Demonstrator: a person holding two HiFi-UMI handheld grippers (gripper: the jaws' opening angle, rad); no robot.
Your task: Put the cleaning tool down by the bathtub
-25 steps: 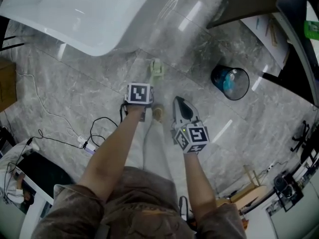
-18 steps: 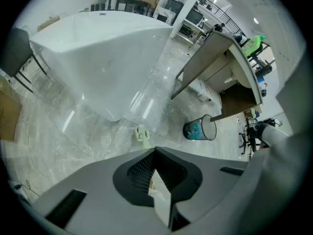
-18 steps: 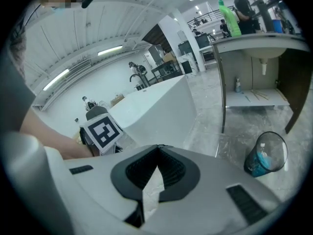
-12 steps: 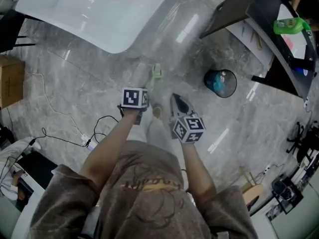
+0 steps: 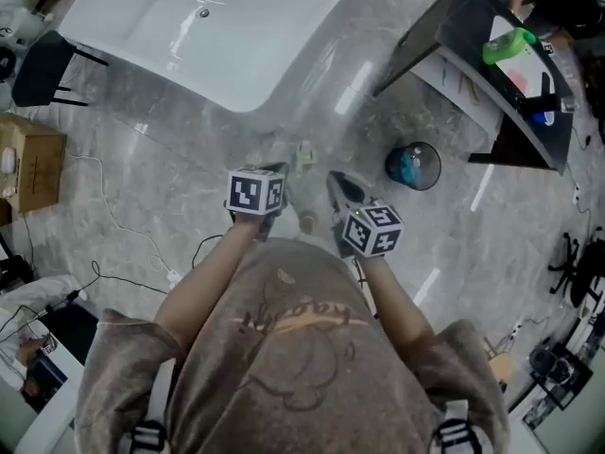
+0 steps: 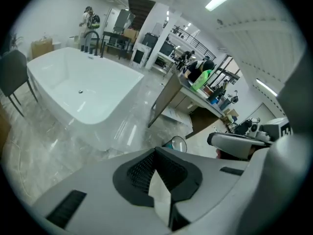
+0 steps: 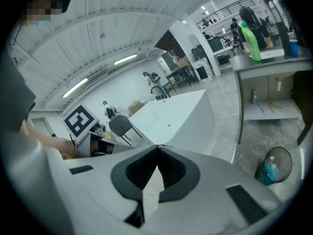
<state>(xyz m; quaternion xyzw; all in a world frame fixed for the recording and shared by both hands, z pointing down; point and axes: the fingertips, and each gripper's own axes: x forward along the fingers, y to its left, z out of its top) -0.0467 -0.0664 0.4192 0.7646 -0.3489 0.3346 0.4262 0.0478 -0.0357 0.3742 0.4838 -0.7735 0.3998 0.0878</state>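
Cleaning tool [image 5: 303,155]: head view only

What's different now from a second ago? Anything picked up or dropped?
Both grippers have lifted away from the floor as the person straightens up: the left gripper and right gripper now sit higher above the cleaning tool. Nothing was taken or released. Both stay shut and empty, and the tool stays on the floor by the bathtub.

Head view: high overhead, facing steeply down; gripper views: lower, looking obliquely across the room; all share bathtub [image 5: 208,26] and wastebasket [image 5: 413,165].
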